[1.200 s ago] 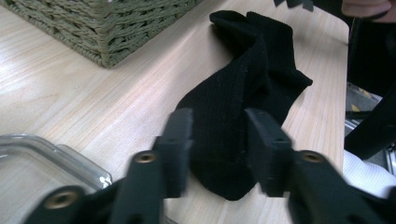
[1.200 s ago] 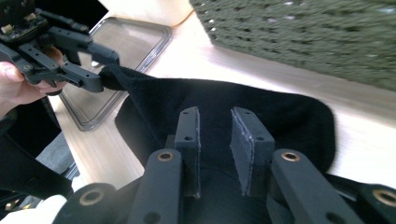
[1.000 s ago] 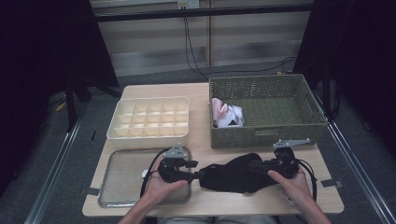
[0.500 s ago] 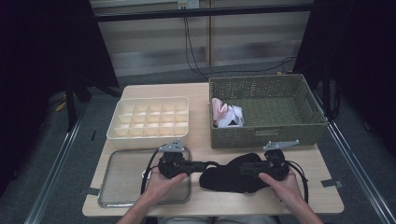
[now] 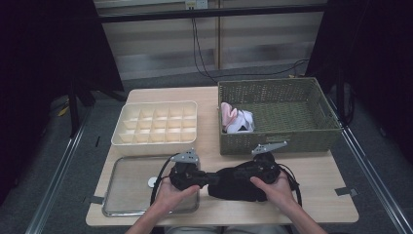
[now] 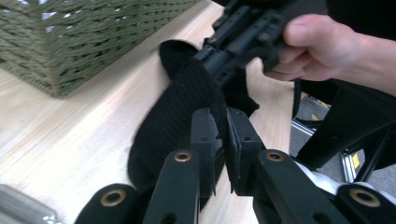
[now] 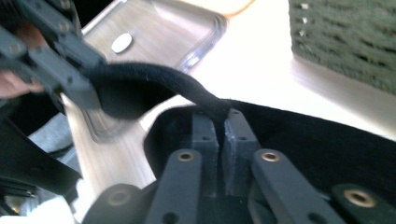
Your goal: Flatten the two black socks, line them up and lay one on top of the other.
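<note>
A black knitted cloth point(image 5: 233, 184) lies bunched at the table's front edge, stretched between my two grippers. My left gripper point(image 5: 206, 177) points right and its jaws have just been closing. In the left gripper view they point(image 6: 222, 127) pinch a fold of the cloth point(image 6: 177, 109). My right gripper point(image 5: 245, 174) points left toward it, and its jaws have also just been closing. In the right gripper view they point(image 7: 219, 125) clamp a raised ridge of the cloth point(image 7: 149, 74). Both hands grasp the gripper bodies.
A green wicker basket point(image 5: 277, 145) stands behind the right gripper, holding a pink and white cloth point(image 5: 236, 120). A cream compartment box point(image 5: 153, 145) sits at the back left. A metal tray point(image 5: 127, 191) with a small white disc point(image 5: 152, 182) lies under the left hand.
The right gripper has slid left toward the left gripper, bunching the black cloth shorter. Both pairs of jaws have closed onto the cloth. The left hand stayed in place.
</note>
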The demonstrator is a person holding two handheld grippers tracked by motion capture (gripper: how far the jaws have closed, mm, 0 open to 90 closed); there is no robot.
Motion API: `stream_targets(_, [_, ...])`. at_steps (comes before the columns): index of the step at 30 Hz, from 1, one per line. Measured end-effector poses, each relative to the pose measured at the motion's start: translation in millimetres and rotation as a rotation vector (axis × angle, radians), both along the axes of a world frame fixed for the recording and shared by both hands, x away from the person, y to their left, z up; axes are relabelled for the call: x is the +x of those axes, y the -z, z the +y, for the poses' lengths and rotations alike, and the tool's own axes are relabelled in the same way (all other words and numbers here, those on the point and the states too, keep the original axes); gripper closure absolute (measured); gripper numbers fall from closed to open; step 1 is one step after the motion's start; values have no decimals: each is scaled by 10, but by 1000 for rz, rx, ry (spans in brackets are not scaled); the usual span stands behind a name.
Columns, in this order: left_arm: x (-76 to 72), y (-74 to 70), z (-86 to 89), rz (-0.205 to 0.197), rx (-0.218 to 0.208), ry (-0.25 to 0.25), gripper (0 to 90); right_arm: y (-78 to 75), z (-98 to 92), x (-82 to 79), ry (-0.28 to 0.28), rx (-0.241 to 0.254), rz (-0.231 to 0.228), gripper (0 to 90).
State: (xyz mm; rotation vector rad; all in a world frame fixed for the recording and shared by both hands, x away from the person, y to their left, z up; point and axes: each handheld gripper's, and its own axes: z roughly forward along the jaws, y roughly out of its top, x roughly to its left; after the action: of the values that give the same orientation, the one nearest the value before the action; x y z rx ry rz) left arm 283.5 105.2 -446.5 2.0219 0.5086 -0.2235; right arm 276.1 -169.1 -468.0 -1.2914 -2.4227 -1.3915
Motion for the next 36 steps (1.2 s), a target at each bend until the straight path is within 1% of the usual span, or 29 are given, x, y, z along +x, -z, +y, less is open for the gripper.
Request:
stream_targets(1, [-3,-9,3,2,-2,6,828,-23,6,12,-1,9,0,862])
stream_targets(3, [-21,-38,6,9,-19,17,828,-54,8,21,-6,20,-2,865])
stream_targets(4, [-28,-45,5,10,-26,19,828,-65,7,26,-8,37,2,865])
stream_targets(5, [-29,-47,2,9,-28,20,828,-65,11,32,-13,39,7,862])
stream_targets(6, [-28,-37,-10,12,-24,15,828,-58,16,36,-13,36,9,853])
stream_targets(7, [-17,-18,-18,11,-14,15,828,-22,27,46,-12,34,15,817])
stream_targets(8, [-8,3,-24,19,-10,12,828,21,35,55,-8,17,18,778])
stream_targets(10, [18,68,-40,31,7,-1,827,98,38,58,4,-10,26,737])
stream_targets(12, [52,118,-46,42,16,-7,826,121,24,31,6,-21,31,684])
stream_targets(13, [64,125,-44,47,19,-10,824,98,19,-8,7,-31,19,668])
stream_targets(17, [133,152,-32,72,7,-47,821,2,3,-161,9,-18,-11,643])
stream_targets(20, [144,142,-44,83,-3,-59,820,-31,17,-240,-11,-13,-23,640])
stream_targets(22, [147,112,-77,81,-17,-53,820,-17,40,-266,-17,-17,-23,622])
stream_targets(23, [146,100,-88,82,-13,-52,819,0,60,-271,-7,-25,-28,603])
stream_targets(24, [144,93,-106,80,-14,-61,819,1,65,-273,5,-30,-32,605])
stream_targets(25, [145,95,-112,84,-12,-62,819,-20,54,-271,29,-28,-42,603])
stream_targets(26, [148,100,-107,84,-9,-60,820,-60,25,-263,40,-16,-54,599])
stream_targets(28, [168,129,-81,93,-7,-73,820,-135,-43,-248,50,8,-58,589])
stream_targets(29, [177,138,-71,95,-5,-79,819,-162,-88,-242,48,24,-55,605])
stream_targets(30, [189,149,-60,97,-4,-86,820,-169,-103,-253,53,27,-61,613])
stream_targets(31, [196,156,-51,105,-8,-99,820,-163,-108,-267,46,29,-58,629])
stream_targets(32, [201,157,-47,107,-8,-100,820,-134,-82,-286,25,31,-49,640])
stream_targets(33, [202,156,-44,107,-9,-100,819,-111,-56,-298,15,23,-46,637])
stream_targets(36, [176,139,-62,109,-20,-94,820,-17,87,-297,-22,6,-33,630])
